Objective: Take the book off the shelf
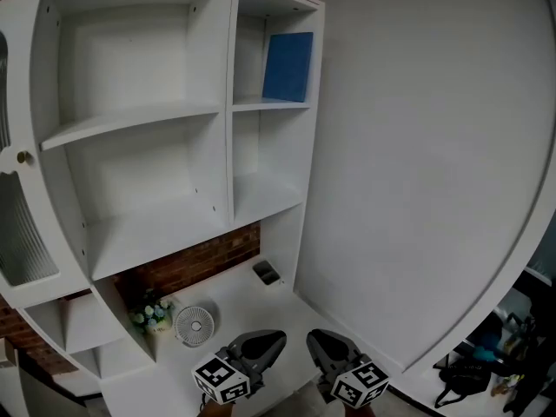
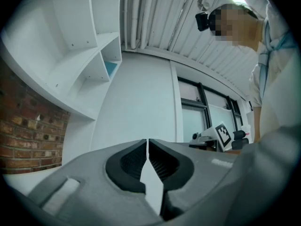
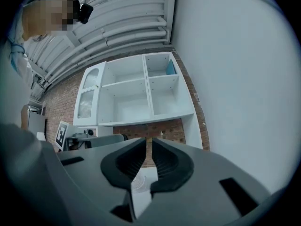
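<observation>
A blue book (image 1: 287, 66) stands upright in the top right compartment of the white shelf unit (image 1: 213, 111), leaning against its right wall. It appears small in the left gripper view (image 2: 111, 68) and in the right gripper view (image 3: 170, 68). Both grippers are low at the bottom of the head view, far below the book. My left gripper (image 1: 263, 343) has its jaws together with nothing between them (image 2: 148, 140). My right gripper (image 1: 324, 344) is also shut and empty (image 3: 149, 139).
On the white counter (image 1: 243, 298) under the shelves stand a small round fan (image 1: 195, 325), a little pot of flowers (image 1: 153, 313) and a dark flat object (image 1: 267, 273). A glass cabinet door (image 1: 19, 233) is at the left. A white wall (image 1: 417, 163) borders the shelf's right side.
</observation>
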`<control>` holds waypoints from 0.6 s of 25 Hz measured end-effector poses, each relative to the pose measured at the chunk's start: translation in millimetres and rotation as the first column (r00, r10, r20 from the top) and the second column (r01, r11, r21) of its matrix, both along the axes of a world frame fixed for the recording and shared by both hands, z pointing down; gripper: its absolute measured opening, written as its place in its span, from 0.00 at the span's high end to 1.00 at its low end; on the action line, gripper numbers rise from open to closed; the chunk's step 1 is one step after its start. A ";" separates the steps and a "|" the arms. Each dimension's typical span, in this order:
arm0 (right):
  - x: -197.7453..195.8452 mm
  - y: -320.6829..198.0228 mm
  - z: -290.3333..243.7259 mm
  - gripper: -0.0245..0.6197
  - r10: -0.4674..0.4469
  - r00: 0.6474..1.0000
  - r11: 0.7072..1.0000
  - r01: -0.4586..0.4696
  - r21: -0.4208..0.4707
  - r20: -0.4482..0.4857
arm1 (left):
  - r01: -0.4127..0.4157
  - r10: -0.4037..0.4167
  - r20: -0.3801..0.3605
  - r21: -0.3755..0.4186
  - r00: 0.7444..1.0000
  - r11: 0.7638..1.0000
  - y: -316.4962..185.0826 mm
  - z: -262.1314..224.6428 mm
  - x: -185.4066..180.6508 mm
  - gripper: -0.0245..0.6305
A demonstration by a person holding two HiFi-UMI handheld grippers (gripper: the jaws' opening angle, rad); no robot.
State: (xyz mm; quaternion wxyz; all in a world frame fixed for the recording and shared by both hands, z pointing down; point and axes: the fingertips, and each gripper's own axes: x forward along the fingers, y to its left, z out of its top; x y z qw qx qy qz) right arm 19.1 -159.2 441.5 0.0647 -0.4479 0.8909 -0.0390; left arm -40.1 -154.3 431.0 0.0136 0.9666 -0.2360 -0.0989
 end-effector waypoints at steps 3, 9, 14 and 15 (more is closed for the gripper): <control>-2.0 -9.5 -1.4 0.90 -0.005 1.000 1.000 0.005 -0.004 0.000 | 0.002 -0.002 -0.015 -0.001 1.000 1.000 -7.5 -3.7 -4.2 0.94; -7.3 -26.3 -5.6 0.89 -0.026 1.000 1.000 0.026 -0.003 0.008 | -0.004 0.004 -0.014 0.001 1.000 1.000 -20.2 -6.8 -2.3 0.94; -13.2 -48.6 -8.3 0.88 -0.075 0.997 0.997 0.075 0.006 0.007 | 0.018 -0.018 -0.007 0.010 1.000 1.000 -40.3 -12.2 -1.2 0.94; -13.8 -53.9 -9.7 0.88 -0.081 0.997 0.997 0.081 0.005 0.008 | 0.023 -0.022 -0.005 0.011 1.000 1.000 -45.0 -13.1 -0.8 0.94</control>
